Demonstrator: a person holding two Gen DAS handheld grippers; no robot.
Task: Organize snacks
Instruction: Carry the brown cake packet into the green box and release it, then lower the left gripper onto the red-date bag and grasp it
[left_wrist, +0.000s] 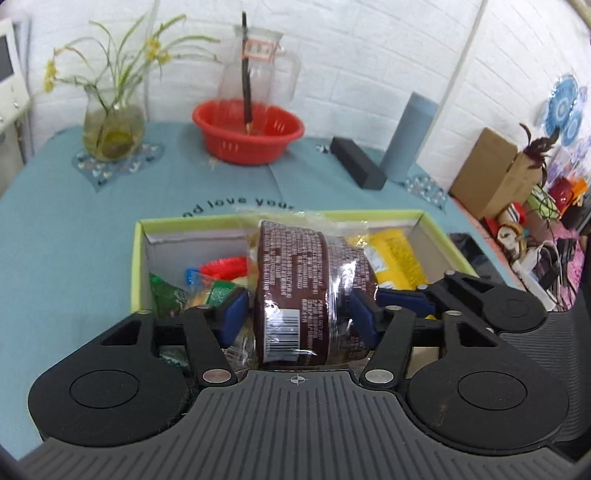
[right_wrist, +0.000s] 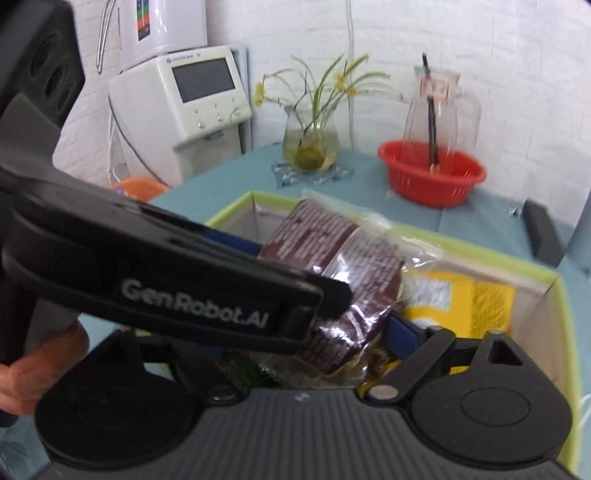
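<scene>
My left gripper (left_wrist: 299, 314) is shut on a brown snack pack in clear wrap (left_wrist: 306, 291), holding it over the green-rimmed box (left_wrist: 136, 258). The box holds a yellow packet (left_wrist: 397, 254), a red packet (left_wrist: 223, 266) and green packets (left_wrist: 166, 295). In the right wrist view the same brown pack (right_wrist: 343, 288) hangs over the box (right_wrist: 563, 332), with the left gripper's arm across it. My right gripper (right_wrist: 325, 343) sits close beside the pack; only its right blue pad (right_wrist: 404, 338) shows, its left finger is hidden. The right gripper also shows in the left wrist view (left_wrist: 406, 297).
A red basket (left_wrist: 247, 131) with a glass jug (left_wrist: 258, 70) stands at the back. A flower vase (left_wrist: 112, 127), a black box (left_wrist: 356, 162) and a grey-blue cylinder (left_wrist: 408, 136) stand on the teal tablecloth (left_wrist: 74, 240). A white appliance (right_wrist: 184, 110) stands beyond the table.
</scene>
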